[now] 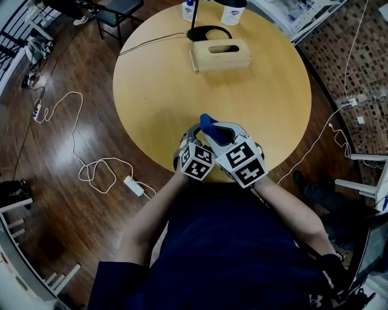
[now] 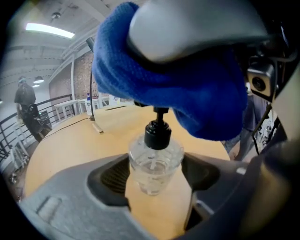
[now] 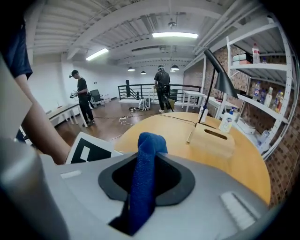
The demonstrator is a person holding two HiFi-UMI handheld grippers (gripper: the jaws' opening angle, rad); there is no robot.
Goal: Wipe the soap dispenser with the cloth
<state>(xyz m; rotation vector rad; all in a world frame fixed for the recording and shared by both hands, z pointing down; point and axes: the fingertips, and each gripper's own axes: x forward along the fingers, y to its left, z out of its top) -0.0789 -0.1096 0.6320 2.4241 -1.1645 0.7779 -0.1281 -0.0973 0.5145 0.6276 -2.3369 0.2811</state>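
Left gripper (image 2: 157, 174) clamps the clear soap dispenser (image 2: 154, 158) at lower centre of frame; right gripper (image 3: 146, 180) is closed on the blue cloth (image 3: 144, 159)

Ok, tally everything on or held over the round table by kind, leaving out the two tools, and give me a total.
Clear soap dispenser: 1
Blue cloth: 1
Wooden tissue box: 1
Black desk lamp: 1
White bottles: 2
Total: 6

Blue cloth (image 3: 143, 187), clear soap dispenser (image 2: 154, 165) with black pump (image 2: 158, 134), light wooden table (image 1: 163, 79).
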